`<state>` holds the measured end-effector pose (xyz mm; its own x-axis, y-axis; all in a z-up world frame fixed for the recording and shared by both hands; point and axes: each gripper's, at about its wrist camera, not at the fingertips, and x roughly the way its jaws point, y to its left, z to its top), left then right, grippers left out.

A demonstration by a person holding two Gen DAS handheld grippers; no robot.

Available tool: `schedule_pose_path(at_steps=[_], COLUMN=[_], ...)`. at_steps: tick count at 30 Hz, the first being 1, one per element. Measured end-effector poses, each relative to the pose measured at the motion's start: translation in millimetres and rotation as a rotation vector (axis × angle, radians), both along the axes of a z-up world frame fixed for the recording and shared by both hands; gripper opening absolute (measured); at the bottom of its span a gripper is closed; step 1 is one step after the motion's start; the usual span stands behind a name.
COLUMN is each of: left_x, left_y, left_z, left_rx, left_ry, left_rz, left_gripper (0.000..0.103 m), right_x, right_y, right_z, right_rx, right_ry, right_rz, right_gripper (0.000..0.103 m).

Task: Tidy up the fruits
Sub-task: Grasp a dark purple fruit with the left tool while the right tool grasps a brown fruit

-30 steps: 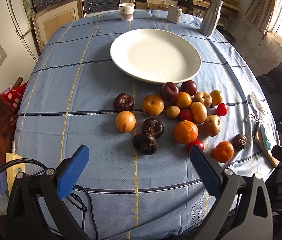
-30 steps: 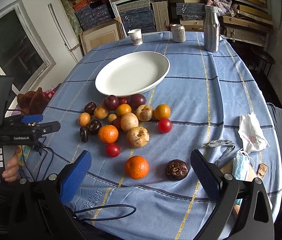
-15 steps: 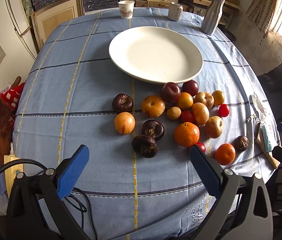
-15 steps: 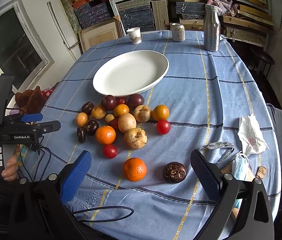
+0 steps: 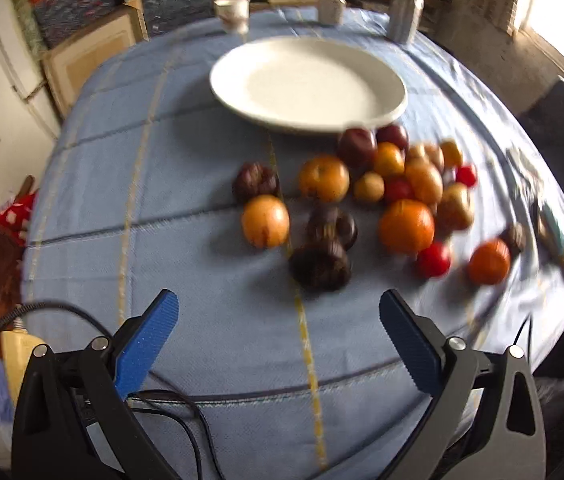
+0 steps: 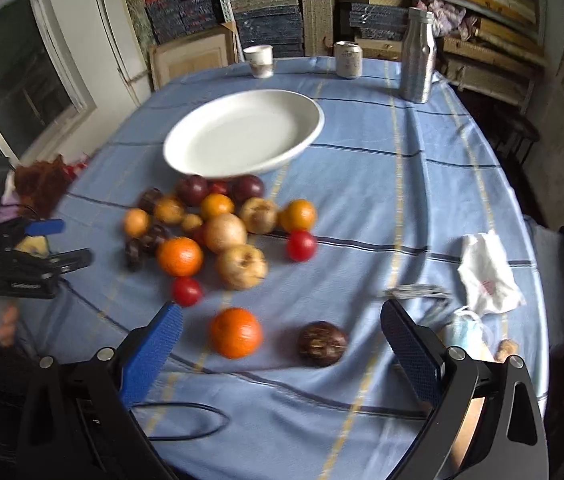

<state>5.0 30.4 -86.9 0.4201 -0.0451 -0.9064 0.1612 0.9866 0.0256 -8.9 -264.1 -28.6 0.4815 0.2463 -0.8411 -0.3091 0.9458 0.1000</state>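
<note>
Over the blue tablecloth [image 6: 421,184], both your grippers have come down and forward since a second ago, so the fruit looms larger and both views blur with the motion. Your left gripper [image 5: 278,316] and right gripper [image 6: 282,320] both have jaws spread wide, holding nothing. The fruit pile [image 6: 218,224] still lies on the cloth just before the bare white plate [image 6: 242,136]; nothing is sorted yet, and your right gripper is nearest the lone orange [image 6: 236,332].
</note>
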Motion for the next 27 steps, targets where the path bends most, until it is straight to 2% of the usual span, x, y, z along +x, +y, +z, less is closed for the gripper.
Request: schedule_pose_path(at_steps=[2,5,7,9,13,14,15,16,19,22,26,27], left_x=[-3.2,-0.5,3.1,12.1,34.0,36.8,38.7,41.2,46.9,50.8,55.4,55.9], left_y=[9.4,12.9,13.1,9.5,4.1,2.3,1.0,0.6,-0.5,-4.7,-7.9,-10.6], left_z=[-23.6,-42.4,-40.7,-37.9,-47.3,-47.4,-48.3,-49.8,-50.5,-50.3,-48.2,-48.2], left_rx=[-0.032,-0.053,-0.089,-0.072,-0.104,-0.109,-0.112,-0.116,-0.112,-0.143,-0.178,-0.181], left_ry=[0.075,0.151,0.132,0.091,0.101,0.1,0.096,0.098,0.085,0.074,0.059,0.059], left_rz=[0.029,0.035,0.028,0.021,0.024,0.025,0.022,0.016,0.01,0.011,-0.023,-0.027], left_gripper=[0.099,0.099,0.099,0.099,0.099,0.093,0.077,0.07,0.07,0.069,0.047,0.047], right_x=[-1.7,-6.0,-6.5,-7.2,-8.5,-8.6,-9.4,-8.6,-9.8,-9.3,-7.0,-5.9], right_y=[-6.9,-9.2,-7.5,-7.7,-15.5,-17.8,-21.0,-23.7,-30.5,-34.5,-36.2,-35.8], right_z=[-14.2,-26.2,-30.8,-31.3,-26.6,-26.5,-26.2,-25.4,-24.1,-24.0,-26.4,-27.0], right_rx=[0.002,0.007,0.0,0.01,0.029,0.029,0.031,0.034,0.039,0.048,0.072,0.077], right_ry=[0.039,0.062,0.069,0.068,0.068,0.069,0.071,0.073,0.071,0.071,0.086,0.088], right_rz=[-0.022,-0.023,-0.017,-0.016,-0.038,-0.044,-0.05,-0.054,-0.066,-0.073,-0.07,-0.067], right_gripper=[0.1,0.1,0.1,0.1,0.099,0.1,0.1,0.1,0.1,0.1,0.1,0.099])
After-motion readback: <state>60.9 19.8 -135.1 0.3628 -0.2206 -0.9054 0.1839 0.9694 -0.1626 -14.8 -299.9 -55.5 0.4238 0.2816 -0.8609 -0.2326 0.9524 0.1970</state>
